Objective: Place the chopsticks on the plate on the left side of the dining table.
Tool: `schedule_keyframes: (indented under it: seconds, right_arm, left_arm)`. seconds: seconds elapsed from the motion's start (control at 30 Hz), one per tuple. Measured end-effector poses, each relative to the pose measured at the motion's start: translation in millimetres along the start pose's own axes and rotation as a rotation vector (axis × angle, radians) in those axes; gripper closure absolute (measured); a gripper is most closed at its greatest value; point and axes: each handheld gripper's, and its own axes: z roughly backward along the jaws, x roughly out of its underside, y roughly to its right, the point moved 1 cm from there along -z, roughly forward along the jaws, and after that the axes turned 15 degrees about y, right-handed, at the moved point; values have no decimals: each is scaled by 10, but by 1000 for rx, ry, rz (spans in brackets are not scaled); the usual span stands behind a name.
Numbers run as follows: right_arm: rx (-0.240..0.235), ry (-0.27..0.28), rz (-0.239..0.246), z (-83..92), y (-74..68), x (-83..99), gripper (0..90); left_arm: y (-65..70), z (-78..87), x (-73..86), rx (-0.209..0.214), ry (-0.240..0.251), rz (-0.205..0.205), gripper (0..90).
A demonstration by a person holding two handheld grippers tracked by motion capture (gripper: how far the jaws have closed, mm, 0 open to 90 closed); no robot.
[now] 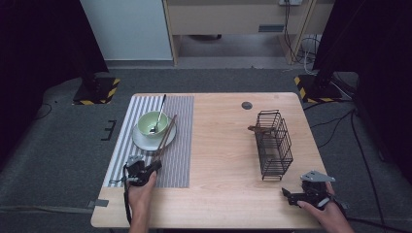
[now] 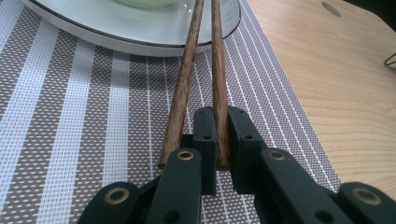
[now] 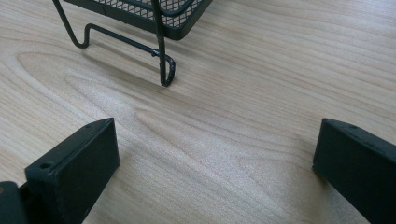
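Note:
Two brown wooden chopsticks (image 1: 165,138) lean from the white plate (image 1: 141,141) down onto the striped placemat (image 1: 177,165). My left gripper (image 1: 154,166) sits at their near ends. In the left gripper view its jaws are shut on the right-hand chopstick (image 2: 219,84), and the other chopstick (image 2: 180,98) lies just outside the left jaw. A green bowl (image 1: 153,124) with a metal spoon (image 1: 159,112) stands on the plate. My right gripper (image 1: 287,193) rests open on the wooden table (image 1: 218,145) at the front right, nothing between its fingers (image 3: 74,168).
A black wire rack (image 1: 274,144) stands on the right half of the table, and its foot (image 3: 166,70) is just ahead of my right gripper. A small round grey cap (image 1: 247,105) sits in the tabletop near the far edge. Dark stands flank the table.

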Motion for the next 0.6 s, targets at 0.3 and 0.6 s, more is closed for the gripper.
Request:
schedule_keyframes:
  seconds: [0.3,0.6]
  right_arm:
    - [0,0,0,0,0,0,4]
    - [1,0,-1,1,-1,1,4]
  left_arm:
    - [45,22,-20,-5,23,-4,736]
    - [144,53,-65,4,62,-17,673]
